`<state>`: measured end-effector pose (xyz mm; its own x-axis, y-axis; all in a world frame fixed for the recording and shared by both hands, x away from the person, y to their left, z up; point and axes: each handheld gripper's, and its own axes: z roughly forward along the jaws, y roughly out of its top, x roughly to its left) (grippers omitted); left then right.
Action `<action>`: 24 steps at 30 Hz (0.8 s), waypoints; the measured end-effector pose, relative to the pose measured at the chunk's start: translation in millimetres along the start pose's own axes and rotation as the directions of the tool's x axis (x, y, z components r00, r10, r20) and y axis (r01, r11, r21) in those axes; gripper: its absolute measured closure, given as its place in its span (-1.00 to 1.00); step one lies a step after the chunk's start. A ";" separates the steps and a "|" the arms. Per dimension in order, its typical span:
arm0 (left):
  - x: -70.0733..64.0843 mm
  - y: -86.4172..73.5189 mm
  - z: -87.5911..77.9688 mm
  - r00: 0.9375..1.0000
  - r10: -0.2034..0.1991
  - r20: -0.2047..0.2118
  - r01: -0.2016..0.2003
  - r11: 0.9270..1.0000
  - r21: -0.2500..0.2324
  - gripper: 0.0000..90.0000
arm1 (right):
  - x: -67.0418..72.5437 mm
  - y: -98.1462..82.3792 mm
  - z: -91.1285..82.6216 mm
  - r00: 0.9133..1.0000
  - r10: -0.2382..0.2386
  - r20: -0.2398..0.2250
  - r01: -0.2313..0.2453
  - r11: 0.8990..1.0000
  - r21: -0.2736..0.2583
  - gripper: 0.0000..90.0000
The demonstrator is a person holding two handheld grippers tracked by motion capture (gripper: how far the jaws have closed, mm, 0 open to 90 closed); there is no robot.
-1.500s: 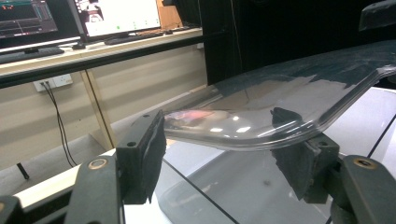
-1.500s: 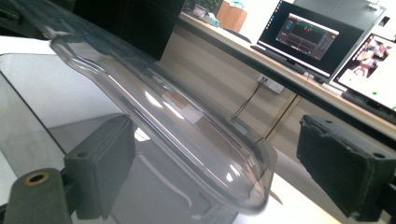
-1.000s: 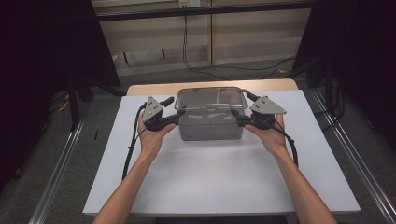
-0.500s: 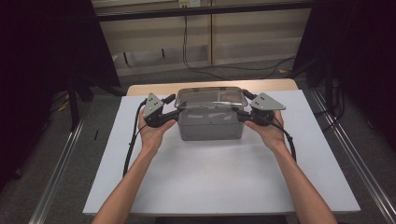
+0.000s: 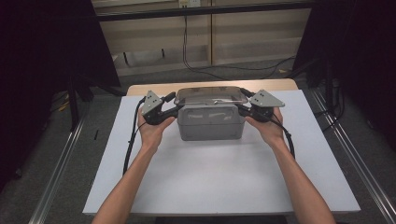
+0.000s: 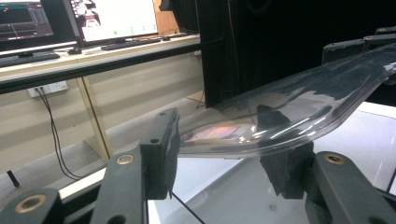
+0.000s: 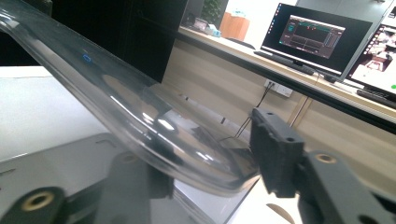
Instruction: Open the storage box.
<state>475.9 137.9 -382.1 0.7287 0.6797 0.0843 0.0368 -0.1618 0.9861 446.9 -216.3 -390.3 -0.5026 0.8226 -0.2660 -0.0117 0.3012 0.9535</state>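
Clear lid (image 5: 208,96), long axis spanning between my left fingers (image 5: 173,103) and right fingers (image 5: 243,103), which have just been closing and now pinch its ends, lifted slightly since before.

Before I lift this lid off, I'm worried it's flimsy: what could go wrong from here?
1. The clear lid is held only by its two end edges; both grippers' jaws have just been closing on it, and in the left gripper view it already looks bowed, so it might flex or pop free.
2. If the left gripper and right gripper rise unevenly, the grey box may get dragged or tipped.
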 end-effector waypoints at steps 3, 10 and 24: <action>0.6 0.5 1.1 1.000 -0.001 -0.003 0.001 1.000 0.003 0.11 | -1.8 -1.1 0.2 1.000 0.005 0.003 -0.005 1.000 -0.005 0.27; 4.5 1.5 3.0 1.000 0.000 -0.004 0.000 1.000 0.007 0.19 | -4.7 1.6 1.7 1.000 -0.003 0.001 0.003 1.000 -0.003 0.29; 11.1 7.4 3.2 1.000 0.006 -0.004 -0.006 1.000 -0.006 0.32 | -9.4 5.0 6.0 1.000 -0.001 0.006 0.001 1.000 -0.019 0.32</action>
<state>486.4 141.9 -374.3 0.7263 0.6813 0.0911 0.0281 -0.1619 0.9864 456.7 -219.6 -383.8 -0.4978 0.8248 -0.2680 -0.0289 0.2930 0.9557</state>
